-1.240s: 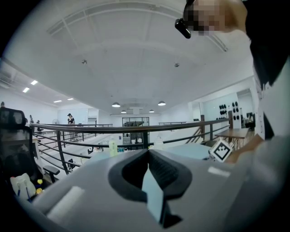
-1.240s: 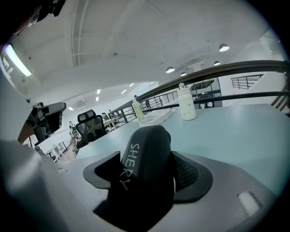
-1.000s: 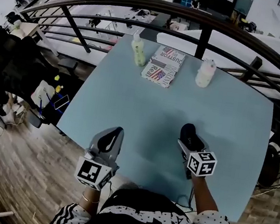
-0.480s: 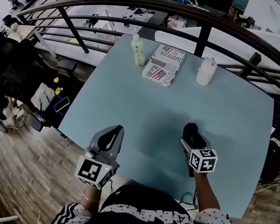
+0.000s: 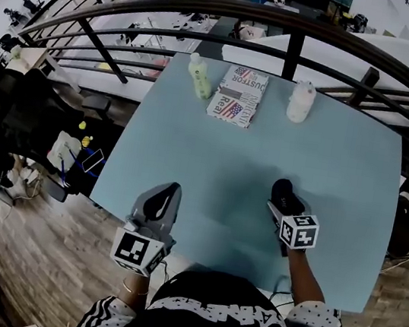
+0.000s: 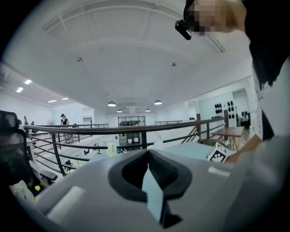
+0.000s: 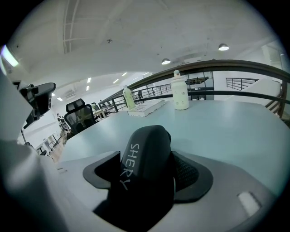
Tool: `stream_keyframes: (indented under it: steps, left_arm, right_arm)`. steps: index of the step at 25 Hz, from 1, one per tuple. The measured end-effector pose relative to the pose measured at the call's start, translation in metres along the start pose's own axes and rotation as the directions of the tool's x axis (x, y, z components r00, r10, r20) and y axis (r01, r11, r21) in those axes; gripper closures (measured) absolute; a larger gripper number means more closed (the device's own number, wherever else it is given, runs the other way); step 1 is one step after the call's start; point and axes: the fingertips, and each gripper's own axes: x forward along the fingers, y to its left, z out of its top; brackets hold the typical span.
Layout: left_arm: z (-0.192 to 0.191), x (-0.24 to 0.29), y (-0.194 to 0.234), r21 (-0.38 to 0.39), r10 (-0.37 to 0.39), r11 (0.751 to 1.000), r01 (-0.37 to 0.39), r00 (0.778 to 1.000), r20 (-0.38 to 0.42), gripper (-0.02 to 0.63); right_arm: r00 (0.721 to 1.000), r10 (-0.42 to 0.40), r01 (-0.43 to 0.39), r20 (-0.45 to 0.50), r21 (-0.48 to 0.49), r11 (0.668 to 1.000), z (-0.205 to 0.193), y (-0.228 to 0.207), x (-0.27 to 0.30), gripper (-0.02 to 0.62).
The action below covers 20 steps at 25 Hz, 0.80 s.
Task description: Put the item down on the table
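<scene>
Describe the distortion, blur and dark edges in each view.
Head view: fisheye bows the railing into an arc. Left gripper view: black corners, pale washed-out ceiling. Right gripper view: black corners; the item between the jaws is dim, its print readable.

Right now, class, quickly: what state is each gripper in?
Left gripper: shut, with nothing between its jaws.
Right gripper: shut on the black item lettered SHERY.
</scene>
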Motion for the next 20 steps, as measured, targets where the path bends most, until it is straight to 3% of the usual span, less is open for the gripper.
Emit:
stream_keyframes:
  steps: [20]
  left_arm:
    - [0.0,-0.009,0.013,-0.013,0.018,1.0,-0.018,1.0,-0.017,0.606]
  right_arm:
    - [0.997,-0.03,0.027,-0.066,-0.042,0.999,-0.011,-0.001,0.009,0.238]
